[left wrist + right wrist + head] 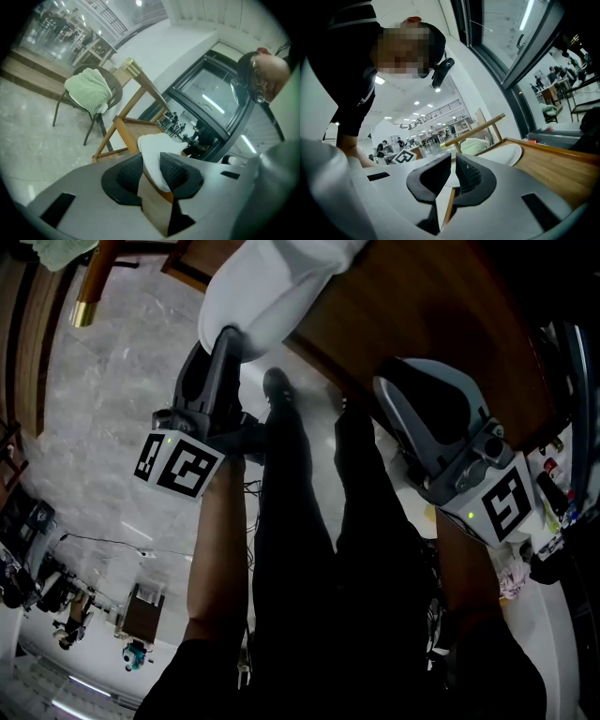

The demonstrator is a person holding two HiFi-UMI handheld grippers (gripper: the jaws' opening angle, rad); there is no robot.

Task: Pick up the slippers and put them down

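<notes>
One white slipper point(272, 287) lies on the wooden table point(422, 306). My left gripper point(230, 338) reaches up to its near end. In the left gripper view the slipper point(157, 145) sits between the jaws of that gripper point(151, 171). It lies against the right pad, and a strip of wood shows beside the left pad. My right gripper point(380, 385) is at the table edge. In the right gripper view its jaws point(453, 176) stand almost together, with the thin edge of a second white slipper point(508, 153) in the slit. That slipper lies flat on the table point(553, 168).
A chair draped with a green towel point(91, 91) stands on the marble floor point(112, 409) beyond the table's left end. The person's black-clad legs point(300, 521) are between the two grippers. Dark glass panels point(211, 98) run behind the table.
</notes>
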